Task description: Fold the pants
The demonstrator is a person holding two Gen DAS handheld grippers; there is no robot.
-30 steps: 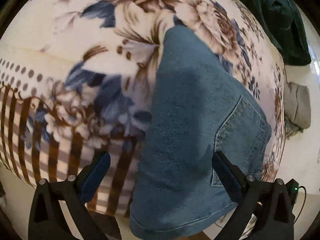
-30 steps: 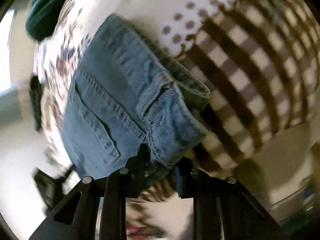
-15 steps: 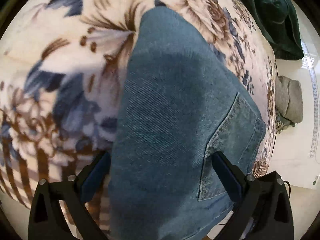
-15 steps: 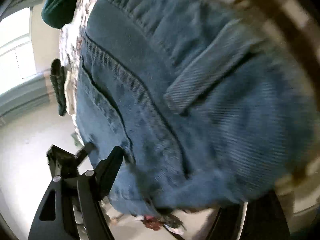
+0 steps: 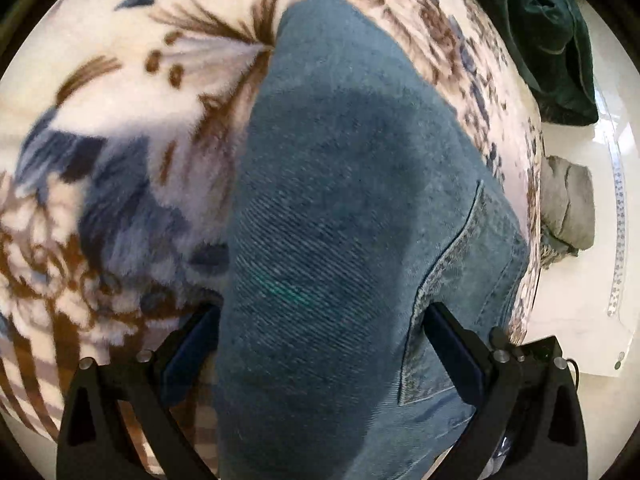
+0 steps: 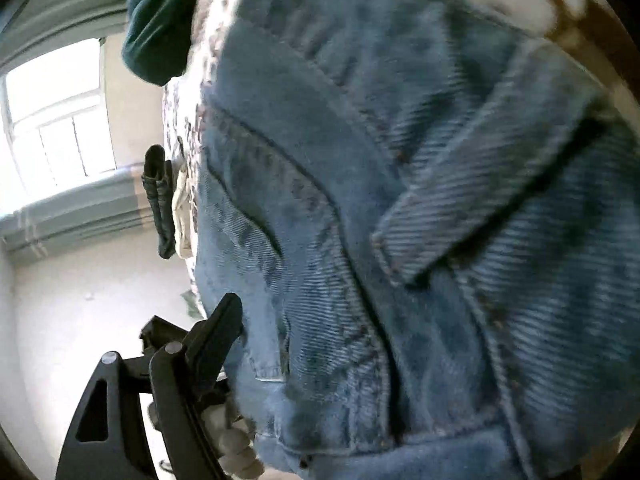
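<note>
Blue denim pants (image 5: 340, 220) lie folded on a floral blanket (image 5: 120, 140), back pocket (image 5: 460, 280) at the right. My left gripper (image 5: 320, 344) is open, its two fingers standing either side of the folded denim near its close end. In the right wrist view the pants (image 6: 400, 220) fill the frame very close, with waistband and belt loop (image 6: 460, 208) showing. My right gripper is open; only its left finger (image 6: 216, 332) shows, apart from the denim, and the right finger is hidden behind the cloth.
A dark green garment (image 5: 540, 32) lies at the blanket's far right corner. A grey cloth (image 5: 568, 204) hangs at the bed's right edge above white floor. In the right wrist view a window (image 6: 52, 120) and other dark jeans (image 6: 160, 200) hang at the bed edge.
My right gripper has let go of the waistband and opened, and moved in close over the denim. My left gripper has moved forward along the pants, still open.
</note>
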